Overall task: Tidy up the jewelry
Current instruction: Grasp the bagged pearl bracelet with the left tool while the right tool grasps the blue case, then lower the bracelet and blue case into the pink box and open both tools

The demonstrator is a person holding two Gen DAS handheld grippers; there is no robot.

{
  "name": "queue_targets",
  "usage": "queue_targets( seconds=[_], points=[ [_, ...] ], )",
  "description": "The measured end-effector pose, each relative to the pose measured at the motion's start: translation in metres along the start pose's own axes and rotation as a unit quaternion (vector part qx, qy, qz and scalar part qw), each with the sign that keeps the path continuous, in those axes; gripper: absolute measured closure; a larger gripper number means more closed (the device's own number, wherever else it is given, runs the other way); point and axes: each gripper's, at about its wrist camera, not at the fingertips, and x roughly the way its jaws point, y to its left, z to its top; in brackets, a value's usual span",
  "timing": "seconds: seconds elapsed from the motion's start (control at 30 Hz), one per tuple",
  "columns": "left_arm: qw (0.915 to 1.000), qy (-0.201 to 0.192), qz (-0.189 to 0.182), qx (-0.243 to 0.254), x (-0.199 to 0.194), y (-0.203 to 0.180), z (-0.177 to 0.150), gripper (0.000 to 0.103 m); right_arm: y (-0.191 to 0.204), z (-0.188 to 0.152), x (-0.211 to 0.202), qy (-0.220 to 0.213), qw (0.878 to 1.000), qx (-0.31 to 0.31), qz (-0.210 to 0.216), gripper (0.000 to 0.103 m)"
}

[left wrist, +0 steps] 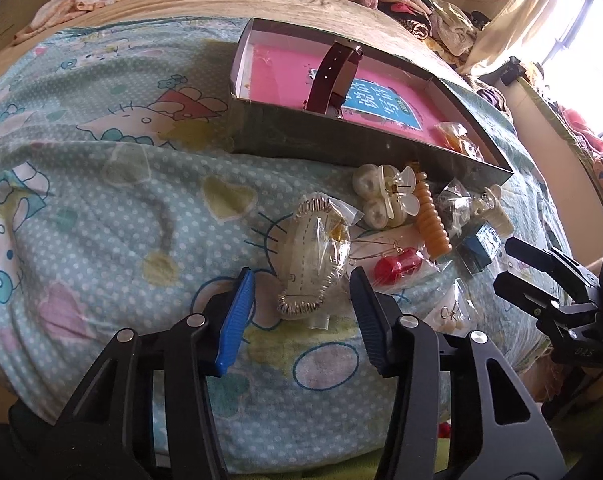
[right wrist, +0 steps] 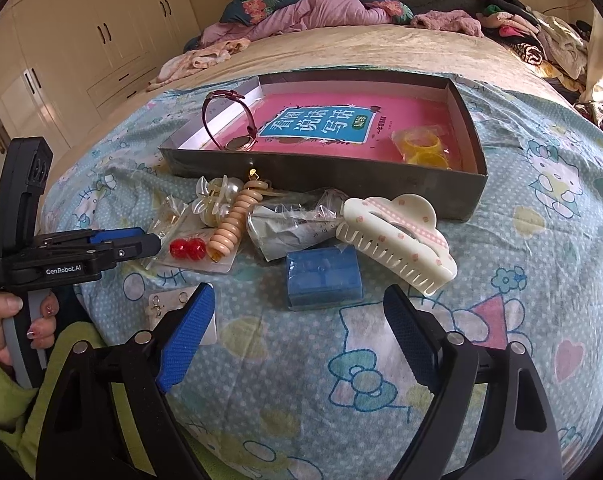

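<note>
A dark open box (left wrist: 341, 142) (right wrist: 325, 176) with a pink book inside lies on the bed. In it are a maroon watch (left wrist: 333, 76) (right wrist: 237, 128) and bagged yellow rings (right wrist: 423, 146). In front lie a bagged beaded piece (left wrist: 313, 264), red earrings (left wrist: 395, 266) (right wrist: 187, 249), an orange spiral hair tie (left wrist: 431, 220) (right wrist: 231, 226), a pearl claw clip (left wrist: 385, 196), a blue box (right wrist: 323, 278) and a white claw clip (right wrist: 401, 240). My left gripper (left wrist: 301, 292) is open, its fingers either side of the beaded piece. My right gripper (right wrist: 297, 312) is open just before the blue box.
A Hello Kitty blanket (left wrist: 101, 184) covers the bed. Piled clothes (right wrist: 301, 12) lie at the far end and right side. White wardrobes (right wrist: 81, 40) stand at left. A small earring card (right wrist: 169, 304) lies beside my right gripper's left finger.
</note>
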Motion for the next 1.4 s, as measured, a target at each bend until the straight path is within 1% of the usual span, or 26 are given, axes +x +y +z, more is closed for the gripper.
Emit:
queue_targets(
  seconds=[0.07,0.23,0.27,0.33,0.37,0.43,0.5,0.6,0.63,0.67,0.77,0.87,1.13,1.4],
  points=[
    [1.0,0.002,-0.004,-0.005,0.001,0.002,0.001,0.062,-0.001,0.001,0.007,0.004,1.0,-0.002,-0.003,0.026],
    [0.9998,0.005,-0.014,-0.015,0.004,0.007,0.002,0.062,-0.006,0.001,0.025,0.017,1.0,-0.004,-0.007,0.044],
    [0.9997,0.006,-0.015,-0.016,0.005,0.008,0.003,0.062,-0.006,0.0,0.028,0.014,1.0,-0.007,-0.009,0.045],
    [0.9996,0.007,-0.018,-0.019,0.006,0.01,0.003,0.062,-0.005,-0.001,0.031,0.006,1.0,-0.015,-0.015,0.051],
    [0.9996,0.008,-0.019,-0.02,0.006,0.011,0.004,0.062,-0.004,-0.001,0.032,0.003,1.0,-0.02,-0.017,0.052],
    [0.9994,0.009,-0.023,-0.023,0.008,0.013,0.006,0.061,-0.004,-0.001,0.033,-0.001,1.0,-0.025,-0.018,0.06],
    [0.9992,0.01,-0.027,-0.027,0.01,0.014,0.007,0.06,-0.004,0.0,0.032,-0.004,1.0,-0.023,-0.01,0.06],
    [0.9994,0.01,-0.023,-0.023,0.012,0.012,0.008,0.06,-0.005,0.0,0.029,-0.004,1.0,-0.022,-0.003,0.06],
    [0.9996,0.008,-0.02,-0.019,0.012,0.01,0.009,0.065,-0.005,0.0,0.027,-0.004,1.0,-0.02,0.0,0.06],
    [0.9996,0.005,-0.023,-0.016,0.011,0.008,0.009,0.078,-0.006,0.0,0.025,-0.005,1.0,-0.017,0.004,0.06],
    [0.9997,-0.002,-0.02,-0.011,0.007,0.006,0.008,0.08,-0.005,-0.001,0.019,-0.006,1.0,-0.011,0.012,0.06],
    [0.9994,-0.012,-0.03,-0.014,-0.001,0.004,0.007,0.081,-0.003,-0.001,0.01,-0.013,1.0,-0.013,0.015,0.06],
    [0.9976,-0.068,-0.004,0.01,-0.039,-0.009,0.015,0.081,0.001,0.008,-0.018,-0.047,0.998,-0.017,0.023,0.06],
    [0.995,-0.098,0.01,0.017,-0.057,-0.015,0.027,0.081,-0.003,0.021,-0.037,-0.08,0.996,-0.022,0.02,0.06]
  ],
)
